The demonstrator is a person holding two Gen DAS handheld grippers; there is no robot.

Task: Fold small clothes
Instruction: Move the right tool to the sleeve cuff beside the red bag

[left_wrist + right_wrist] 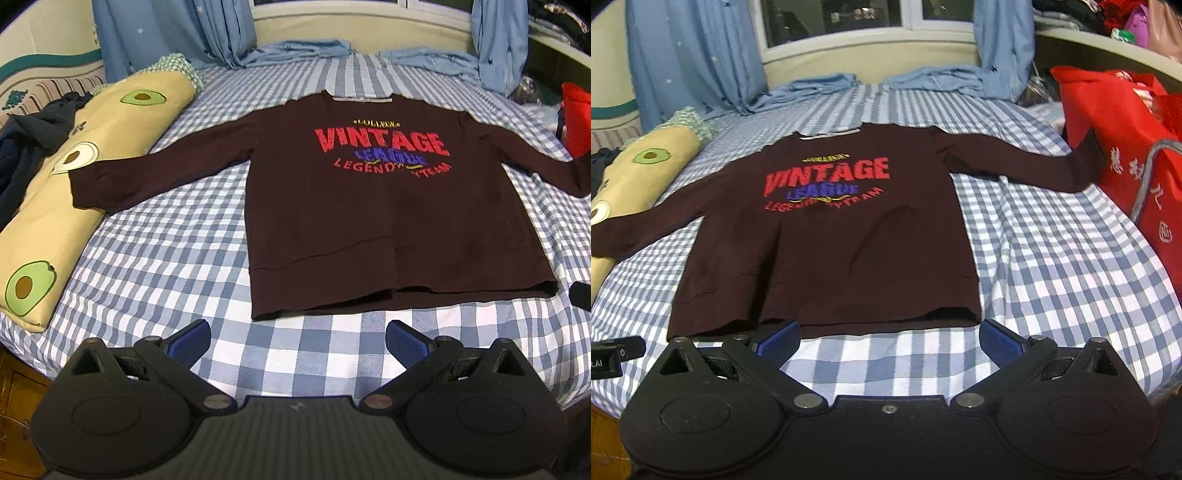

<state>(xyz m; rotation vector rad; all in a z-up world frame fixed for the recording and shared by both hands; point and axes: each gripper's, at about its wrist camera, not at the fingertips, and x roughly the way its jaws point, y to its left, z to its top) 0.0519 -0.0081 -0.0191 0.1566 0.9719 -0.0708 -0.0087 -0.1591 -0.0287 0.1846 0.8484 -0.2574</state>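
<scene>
Sweatshirt (369, 229), dark maroon, long-sleeved, printed "VINTAGE" on the chest; one item, unfolded.

Jaws: left gripper (297, 341) spread wide, holding nothing, poised just short of the hem; right gripper (889, 338) likewise spread and empty, its blue pads at the hem's edge.

Position: face up, flat on the checked bed (147, 258), hem nearest, collar farthest. Left sleeve runs onto the avocado-print pillow (55, 206); right sleeve reaches the red bag (1126, 155).

Handling, as judged: soft, limp, light; likely to sag and drag. Pinch at the ribbed hem corners or at the shoulder seams.
</scene>
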